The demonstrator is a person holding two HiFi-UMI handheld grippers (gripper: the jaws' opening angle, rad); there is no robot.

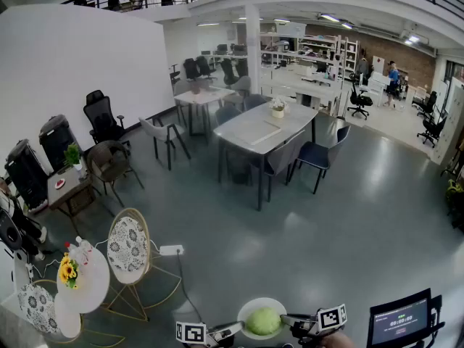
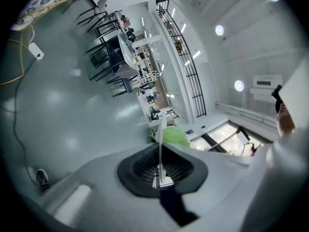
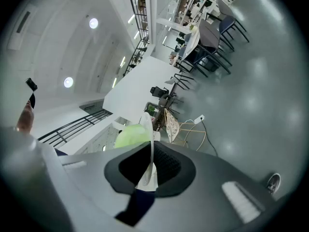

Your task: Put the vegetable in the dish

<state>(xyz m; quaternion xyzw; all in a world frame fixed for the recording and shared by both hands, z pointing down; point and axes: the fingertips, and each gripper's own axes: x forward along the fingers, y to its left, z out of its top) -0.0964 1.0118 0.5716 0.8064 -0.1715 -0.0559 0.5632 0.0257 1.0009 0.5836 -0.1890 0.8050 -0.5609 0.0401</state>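
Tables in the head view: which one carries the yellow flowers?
The small round white table at lower left, beside the patterned chair, carries the yellow flowers. The long grey table mid-room holds a white pot instead.

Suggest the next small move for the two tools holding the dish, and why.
Probably lower the dish level toward a support, both tools shut. The vegetable already lies in it, the left tool and right tool each clamp an opposite rim, and only floor shows around it, so opening now would likely drop it.
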